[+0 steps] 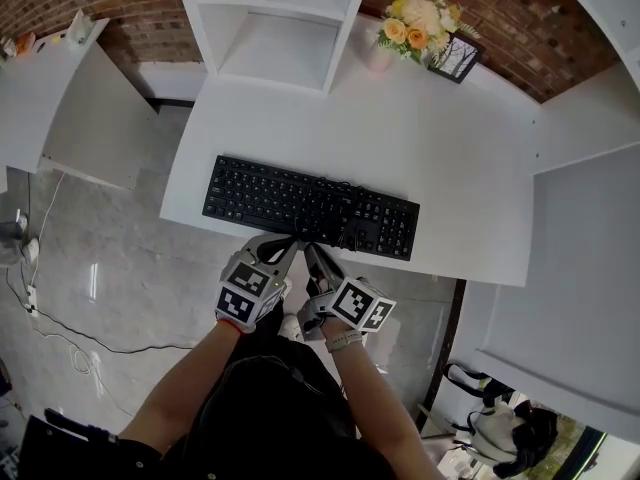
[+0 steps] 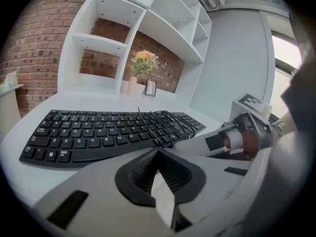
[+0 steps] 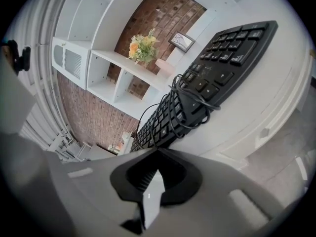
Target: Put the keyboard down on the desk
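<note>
A black keyboard [image 1: 310, 208] lies flat on the white desk [image 1: 450, 148], near its front edge, with its black cable [image 1: 335, 218] coiled on top of the keys. My left gripper [image 1: 293, 244] and right gripper [image 1: 310, 251] sit side by side just in front of the keyboard's front edge, both shut with nothing between the jaws. In the left gripper view the keyboard [image 2: 108, 132] stretches across ahead of the closed tips, apart from them, and the right gripper [image 2: 247, 137] shows at the right. In the right gripper view the keyboard [image 3: 207, 88] runs away from the tips, cable [image 3: 182, 107] bundled over it.
A white shelf unit [image 1: 280, 18] stands at the desk's back. A vase of flowers [image 1: 415, 23] and a small picture frame [image 1: 458, 58] sit at the back right. Brick wall behind. Grey floor with a cable [image 1: 60, 328] lies at the left, bags [image 1: 500, 428] at lower right.
</note>
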Motion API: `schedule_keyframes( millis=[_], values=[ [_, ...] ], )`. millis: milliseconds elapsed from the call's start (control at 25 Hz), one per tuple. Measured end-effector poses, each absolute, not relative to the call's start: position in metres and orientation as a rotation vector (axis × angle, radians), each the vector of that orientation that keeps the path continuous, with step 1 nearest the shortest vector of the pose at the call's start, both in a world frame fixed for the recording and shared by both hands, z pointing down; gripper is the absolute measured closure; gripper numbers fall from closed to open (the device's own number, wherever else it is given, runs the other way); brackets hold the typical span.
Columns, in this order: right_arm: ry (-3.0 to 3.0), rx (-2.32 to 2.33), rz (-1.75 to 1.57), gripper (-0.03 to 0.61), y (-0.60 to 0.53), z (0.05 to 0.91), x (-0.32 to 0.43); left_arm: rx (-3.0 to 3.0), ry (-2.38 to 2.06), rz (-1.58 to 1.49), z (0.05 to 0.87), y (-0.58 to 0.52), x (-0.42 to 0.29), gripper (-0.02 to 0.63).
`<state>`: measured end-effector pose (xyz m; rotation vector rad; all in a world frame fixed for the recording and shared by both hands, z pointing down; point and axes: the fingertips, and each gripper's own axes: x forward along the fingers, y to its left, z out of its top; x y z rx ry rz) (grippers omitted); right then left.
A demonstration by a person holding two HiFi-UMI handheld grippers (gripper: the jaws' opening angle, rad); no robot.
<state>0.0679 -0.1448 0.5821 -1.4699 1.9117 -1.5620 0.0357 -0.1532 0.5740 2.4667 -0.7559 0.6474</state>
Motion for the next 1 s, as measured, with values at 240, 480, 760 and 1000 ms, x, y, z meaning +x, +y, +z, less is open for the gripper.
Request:
schedule_keyframes(
  millis=[240,480,760,1000],
  values=[
    [1.874,-1.478,-1.569,0.577,-0.158,0.581,0.071,2.471,-0.764,0.678,0.573,-0.166,0.039,0.621],
    [1.863,-1.491,-1.581,0.577,-0.161,0.581,0.071,2.46,-0.776,0.664,0.574,-0.168,0.04,0.621],
    [1.901,-1.509,-1.526,0.577,-0.162,0.574,0.076,2.479,-0.747,0.619,0.564,-0.163,0.046,0.621],
    [2.076,-1.675,-1.27,0.577,-0.158,0.55,0.097,2.523,-0.803,0.543,0.545,-0.166,0.043,0.621]
  ],
)
